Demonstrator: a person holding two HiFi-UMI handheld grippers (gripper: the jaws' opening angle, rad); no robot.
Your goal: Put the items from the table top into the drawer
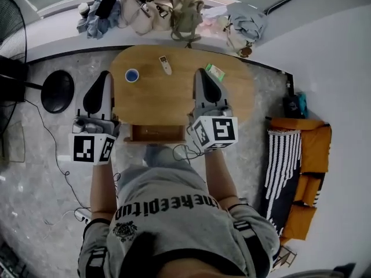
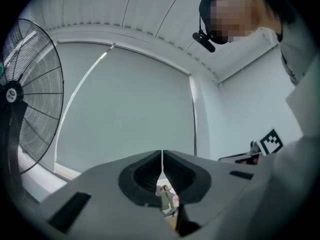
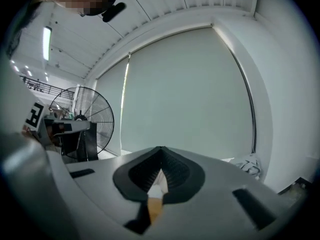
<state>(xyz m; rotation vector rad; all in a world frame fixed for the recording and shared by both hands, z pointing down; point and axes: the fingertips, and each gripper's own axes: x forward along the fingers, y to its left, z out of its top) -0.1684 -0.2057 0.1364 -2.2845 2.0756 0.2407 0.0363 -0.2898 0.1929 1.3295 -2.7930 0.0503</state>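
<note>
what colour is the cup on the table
The cup is blue; the head view shows it best.

Surface [image 1: 174,100]: oval top of light brown wood, seen from steeply above; its long axis runs from 9 to 3 o'clock.
Drawer [image 1: 156,134]: set in the surface's edge at 6 o'clock, pulled out toward the person, its wooden inside showing.
Blue round container [image 1: 132,75]: at 10 o'clock on the surface, upright, pale rim around a blue middle.
Remote control [image 1: 166,65]: at 12 o'clock near the far edge, white, slim, lying flat, long axis roughly 11 to 5.
Green packet [image 1: 215,71]: at 2 o'clock, lying flat, well apart from the remote control.
</note>
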